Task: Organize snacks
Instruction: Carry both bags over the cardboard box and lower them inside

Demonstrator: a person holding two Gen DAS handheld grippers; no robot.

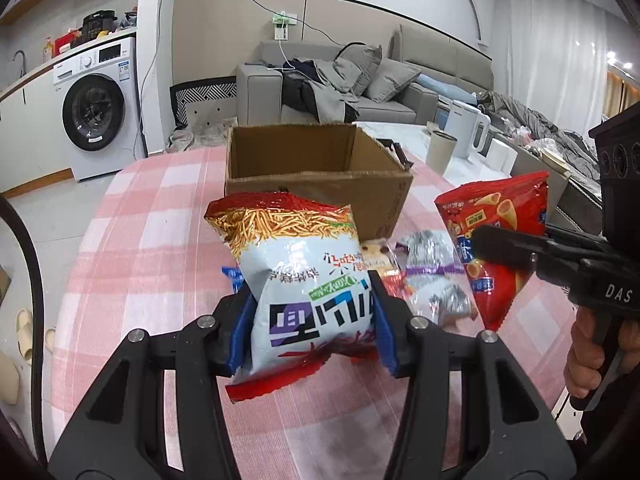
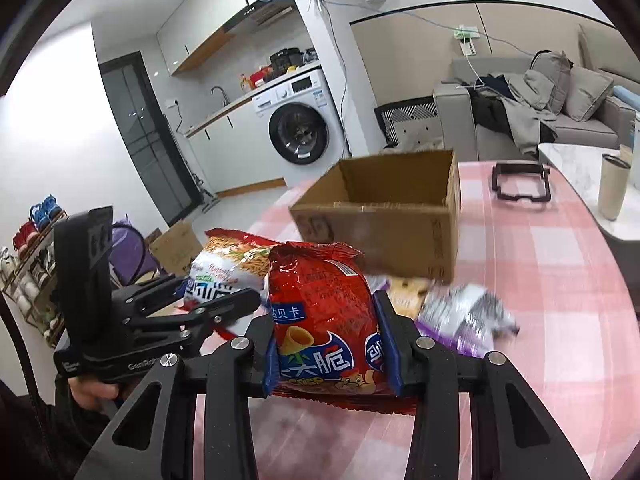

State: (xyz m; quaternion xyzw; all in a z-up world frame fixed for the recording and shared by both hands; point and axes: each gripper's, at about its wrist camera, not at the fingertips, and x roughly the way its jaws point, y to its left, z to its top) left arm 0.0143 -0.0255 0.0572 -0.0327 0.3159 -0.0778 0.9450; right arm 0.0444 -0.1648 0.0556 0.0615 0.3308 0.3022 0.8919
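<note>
Your left tongs [image 1: 314, 320] are clamped on the white noodle-snack bag [image 1: 304, 280], held above the counter [image 1: 152, 232] w/ pink check cloth. Right tongs [image 2: 332, 340] are clamped on the red cone-snack bag [image 2: 324, 308]. The open cardboard box [image 2: 384, 216] sits just beyond both. A silver-purple packet [image 2: 464, 316] lies on the cloth.

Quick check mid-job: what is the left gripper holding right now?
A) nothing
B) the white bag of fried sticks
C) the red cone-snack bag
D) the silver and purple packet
B: the left gripper has its blue pads clamped on the white bag of fried sticks, while the red cone-snack bag sits in the right gripper.
</note>
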